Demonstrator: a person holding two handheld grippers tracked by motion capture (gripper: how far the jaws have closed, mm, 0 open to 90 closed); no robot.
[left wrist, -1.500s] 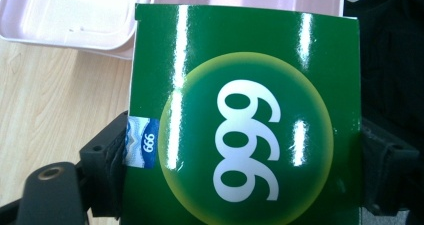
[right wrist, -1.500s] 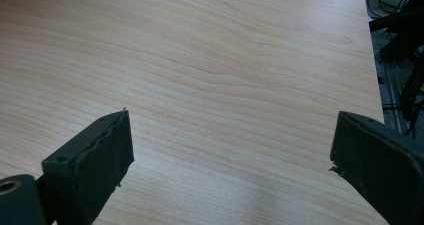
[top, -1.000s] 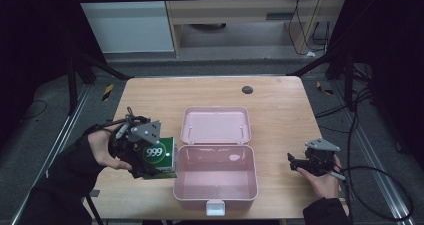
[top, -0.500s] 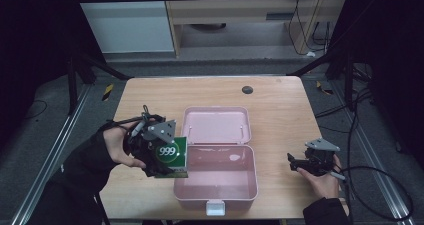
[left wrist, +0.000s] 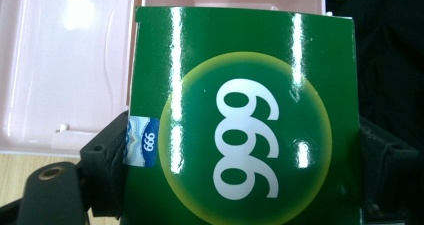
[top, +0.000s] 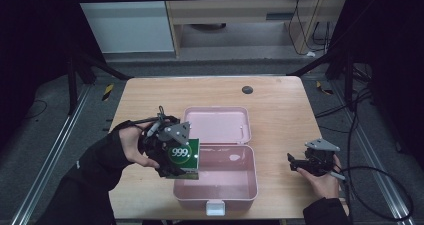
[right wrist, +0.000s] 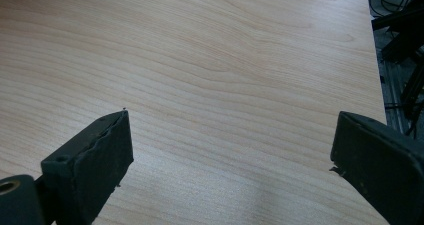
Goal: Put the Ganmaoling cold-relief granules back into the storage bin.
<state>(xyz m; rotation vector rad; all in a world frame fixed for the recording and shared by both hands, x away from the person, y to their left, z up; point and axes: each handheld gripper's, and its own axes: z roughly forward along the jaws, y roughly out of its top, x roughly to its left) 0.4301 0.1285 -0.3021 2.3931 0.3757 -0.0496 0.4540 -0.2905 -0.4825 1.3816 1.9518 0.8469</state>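
Left tool (top: 172, 152) clamped on green box (top: 183, 157), jaws pressing both side edges, as seen close up in left gripper view, where box face (left wrist: 245, 120) with white "999" on a yellow-green disc stands before pale pink plastic. Held above near left corner of open pink case (top: 215, 172), lower edge of box at or just over left rim; whether touching rim, cannot tell. Lid (top: 216, 125) lying flat behind, tray apparently bare. Right tool (top: 300, 163) resting low on surface (top: 280, 110) near right edge, well apart from case, jaws spread wide on nothing, bare wood grain between them in right gripper view (right wrist: 230, 150).

Likely step: carrying box into tray. Next move probably calls for shifting box rightward past rim, lowering until flat on tray floor, then parting jaws. Possible snag: box corner catching on rim.
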